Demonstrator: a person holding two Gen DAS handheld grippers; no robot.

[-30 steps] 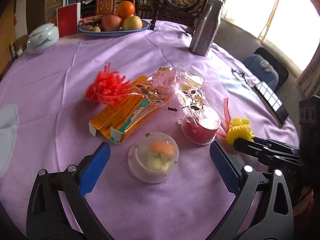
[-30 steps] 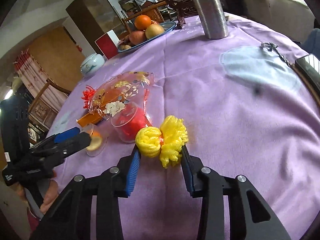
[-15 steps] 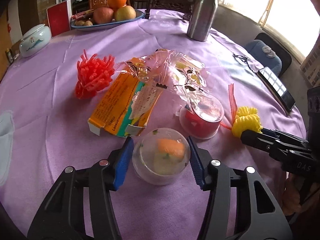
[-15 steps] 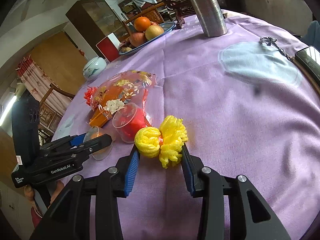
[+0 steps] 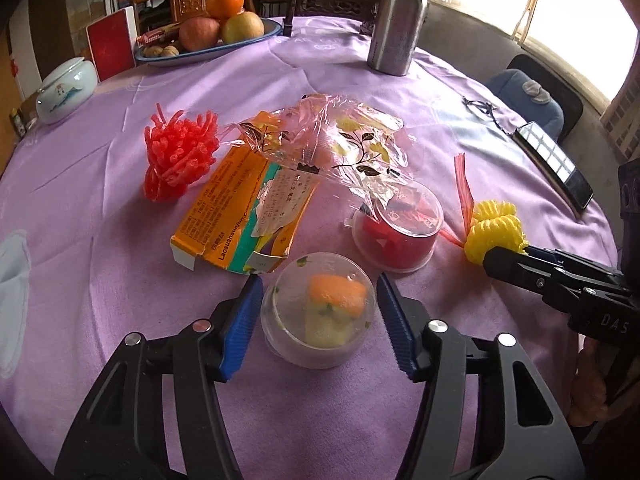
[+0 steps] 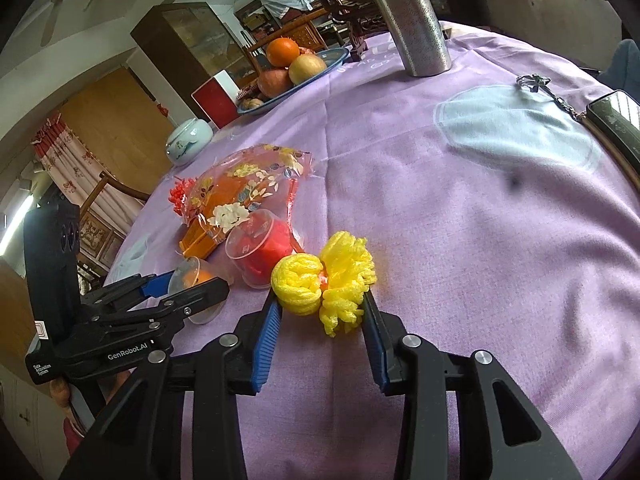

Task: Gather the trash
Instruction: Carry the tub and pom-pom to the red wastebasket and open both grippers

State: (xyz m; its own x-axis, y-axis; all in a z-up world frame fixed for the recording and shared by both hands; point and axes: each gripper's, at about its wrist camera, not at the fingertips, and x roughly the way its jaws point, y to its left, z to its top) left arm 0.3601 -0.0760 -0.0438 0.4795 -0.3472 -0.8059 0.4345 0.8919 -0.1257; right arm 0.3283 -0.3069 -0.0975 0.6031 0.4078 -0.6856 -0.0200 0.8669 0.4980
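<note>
At the near edge of the worktop [image 5: 120, 208], the clear cup [image 5: 319, 315] of leftover food sat squarely between the blue pads of the left tool [image 5: 318, 322], which had just narrowed onto its sides. Off to its right, the right tool [image 6: 322, 314] was clamped on the yellow foam netting [image 6: 324, 282], so the cup fell to the left hand.

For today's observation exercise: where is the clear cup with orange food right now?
In the left wrist view, the clear cup sits near the table's front edge between the left claw pads, just in front of the orange carton and left of the red cup.
</note>
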